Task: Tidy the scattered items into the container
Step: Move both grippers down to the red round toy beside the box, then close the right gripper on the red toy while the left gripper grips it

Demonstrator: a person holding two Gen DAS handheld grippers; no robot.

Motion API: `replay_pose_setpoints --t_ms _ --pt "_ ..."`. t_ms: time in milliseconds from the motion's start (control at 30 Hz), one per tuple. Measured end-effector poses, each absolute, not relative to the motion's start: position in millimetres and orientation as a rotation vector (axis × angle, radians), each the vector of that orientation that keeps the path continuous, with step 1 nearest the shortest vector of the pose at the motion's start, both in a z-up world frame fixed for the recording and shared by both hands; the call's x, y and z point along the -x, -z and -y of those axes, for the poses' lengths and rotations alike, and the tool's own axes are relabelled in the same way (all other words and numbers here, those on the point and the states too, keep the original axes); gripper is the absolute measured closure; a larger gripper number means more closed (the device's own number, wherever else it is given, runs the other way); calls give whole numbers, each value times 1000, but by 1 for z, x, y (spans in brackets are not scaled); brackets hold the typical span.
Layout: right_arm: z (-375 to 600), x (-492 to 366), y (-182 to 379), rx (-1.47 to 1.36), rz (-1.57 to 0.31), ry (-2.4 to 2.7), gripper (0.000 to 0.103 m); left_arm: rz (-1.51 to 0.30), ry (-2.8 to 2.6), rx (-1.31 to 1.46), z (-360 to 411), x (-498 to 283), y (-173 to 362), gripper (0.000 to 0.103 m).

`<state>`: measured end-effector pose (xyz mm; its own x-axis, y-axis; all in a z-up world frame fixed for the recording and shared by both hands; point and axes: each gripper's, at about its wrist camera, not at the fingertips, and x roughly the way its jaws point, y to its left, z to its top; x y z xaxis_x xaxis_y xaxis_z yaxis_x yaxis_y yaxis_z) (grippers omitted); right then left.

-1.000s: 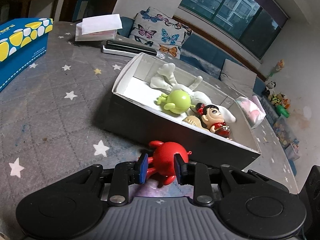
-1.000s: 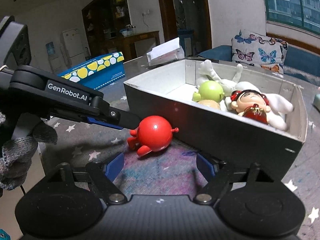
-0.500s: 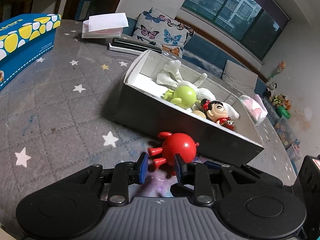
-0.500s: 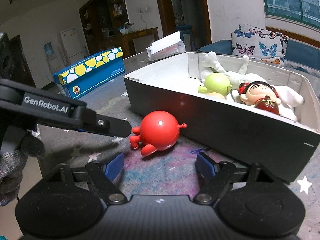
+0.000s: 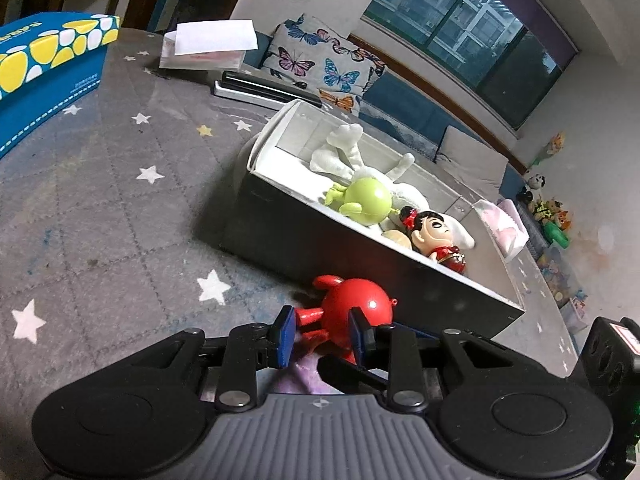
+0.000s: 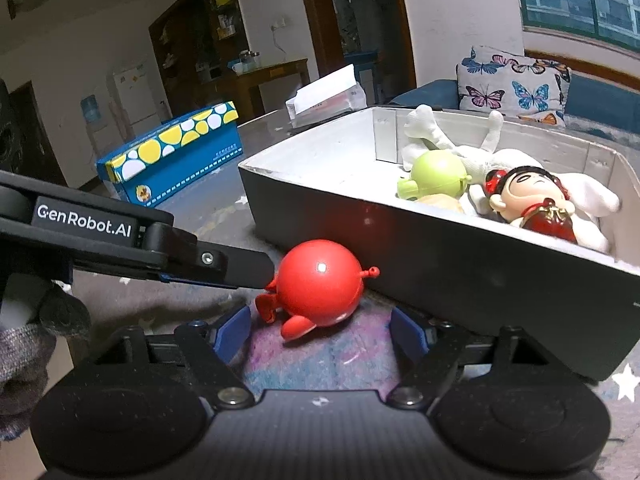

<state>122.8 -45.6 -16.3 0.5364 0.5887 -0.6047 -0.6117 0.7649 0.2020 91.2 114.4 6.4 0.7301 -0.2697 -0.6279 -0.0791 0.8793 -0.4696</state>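
From my left claw [image 5: 322, 338], the red toy [image 5: 354, 314] lay between half-open fingers, ungripped, box [image 5: 360, 248] just beyond. From my right claw [image 6: 320, 330], gaping and empty, the toy sat just ahead. Next: squeeze, lift into the box.

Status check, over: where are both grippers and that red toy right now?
Left gripper jaws open, straddling red toy on the mat. Right gripper open, just short of it. Toy outside the box, against its dark wall. Nothing blocking.

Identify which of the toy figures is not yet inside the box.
The red round figure lies on the star-patterned mat against the box wall; the green round figure, doll and white plush are inside.
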Motion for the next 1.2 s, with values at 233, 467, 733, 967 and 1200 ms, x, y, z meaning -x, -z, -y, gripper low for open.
replay_pose_setpoints --t_ms 233,467,733,967,1200 --pt "46 -129 16 -1 -714 -724 34 -751 140 509 -115 -101 -8 71" --pt "46 -134 17 -30 -717 -721 39 -762 146 541 -121 -112 -6 68" --pt "46 -136 18 -59 -720 -716 51 -764 175 590 -125 -116 -1 65" --pt "48 -137 17 -72 -722 -712 54 -768 173 632 -129 -117 2 64" --pt "48 -135 18 -71 -723 -711 54 -768 177 630 -128 -113 2 63"
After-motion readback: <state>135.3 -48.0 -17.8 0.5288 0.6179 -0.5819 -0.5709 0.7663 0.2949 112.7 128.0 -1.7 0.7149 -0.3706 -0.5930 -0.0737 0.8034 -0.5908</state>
